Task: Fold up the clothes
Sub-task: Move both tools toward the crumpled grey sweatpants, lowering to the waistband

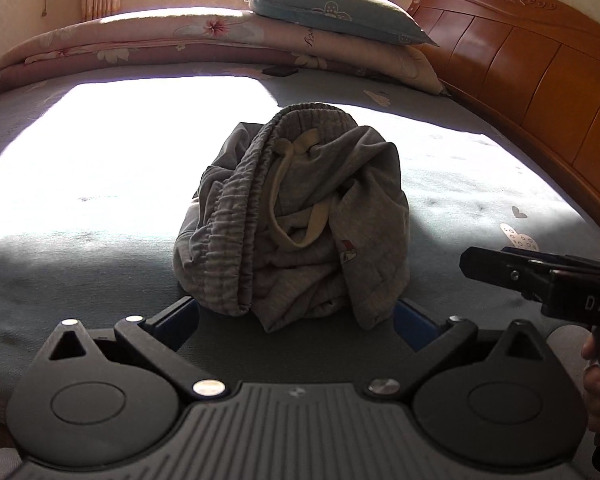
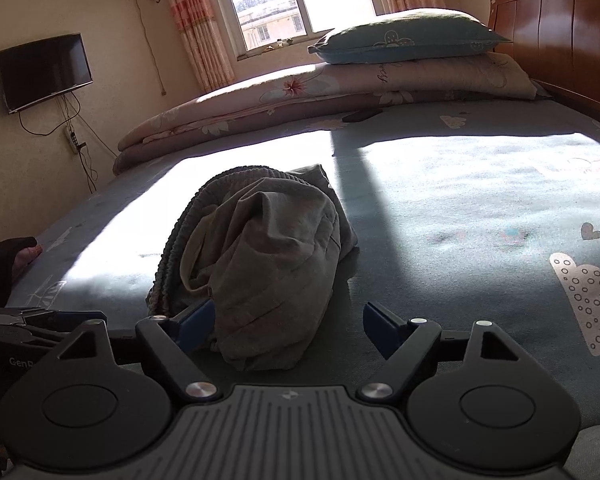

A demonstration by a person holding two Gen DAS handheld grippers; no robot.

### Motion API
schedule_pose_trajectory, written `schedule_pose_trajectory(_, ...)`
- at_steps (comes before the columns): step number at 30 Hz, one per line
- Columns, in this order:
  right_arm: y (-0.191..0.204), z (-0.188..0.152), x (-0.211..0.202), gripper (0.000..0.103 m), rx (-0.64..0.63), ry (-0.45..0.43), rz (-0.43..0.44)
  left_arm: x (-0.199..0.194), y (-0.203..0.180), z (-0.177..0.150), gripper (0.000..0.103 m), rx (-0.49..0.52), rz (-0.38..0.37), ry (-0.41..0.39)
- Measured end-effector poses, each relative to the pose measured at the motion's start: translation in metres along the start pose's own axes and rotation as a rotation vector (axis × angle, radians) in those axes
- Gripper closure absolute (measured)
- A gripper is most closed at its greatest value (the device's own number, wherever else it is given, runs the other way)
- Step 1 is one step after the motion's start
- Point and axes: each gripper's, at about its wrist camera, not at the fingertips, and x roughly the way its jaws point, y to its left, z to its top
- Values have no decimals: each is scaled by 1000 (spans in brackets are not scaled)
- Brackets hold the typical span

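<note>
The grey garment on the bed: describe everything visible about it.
The grey garment is soft knit fabric, apparently sweatpants, bunched into an unfolded heap. A ribbed elastic waistband curves along one side, a pale drawstring loops across it, and a small red-and-white emblem shows. It rests on the blue-grey bedsheet, partly sunlit; neither gripper grasps it.

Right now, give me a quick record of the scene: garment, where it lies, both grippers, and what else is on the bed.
garment: grey pants, crumpled in a heap, unfolded
surface: bed
left gripper: open, heap between its fingers
right gripper: open, at the heap's near edge, holding nothing
other: pillow on folded quilt at far side
</note>
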Motion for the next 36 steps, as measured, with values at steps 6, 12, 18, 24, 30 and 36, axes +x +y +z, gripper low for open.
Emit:
schedule_pose_trajectory(6, -5, 1, 4, 18, 7, -5, 2, 7, 5, 1, 0, -18, 19, 12)
schedule_pose_trajectory(12, -11, 5, -2, 18, 9, -56, 7, 14, 11, 4, 0, -55, 41, 41)
schedule_pose_trajectory(18, -14, 6, -4, 18, 22, -95, 37, 16, 21, 2, 1, -131, 82, 36)
schedule_pose_trajectory(24, -15, 8, -9, 18, 23, -130, 55, 10, 17, 6, 1, -69, 154, 5)
schedule_pose_trajectory(30, -14, 6, -8, 18, 9, -116, 45, 9, 7, 0, 1, 4, 189, -15)
schedule_pose_trajectory(36, -18, 5, -9, 18, 21, -118, 49, 9, 6, 2, 1, -13, 168, -27)
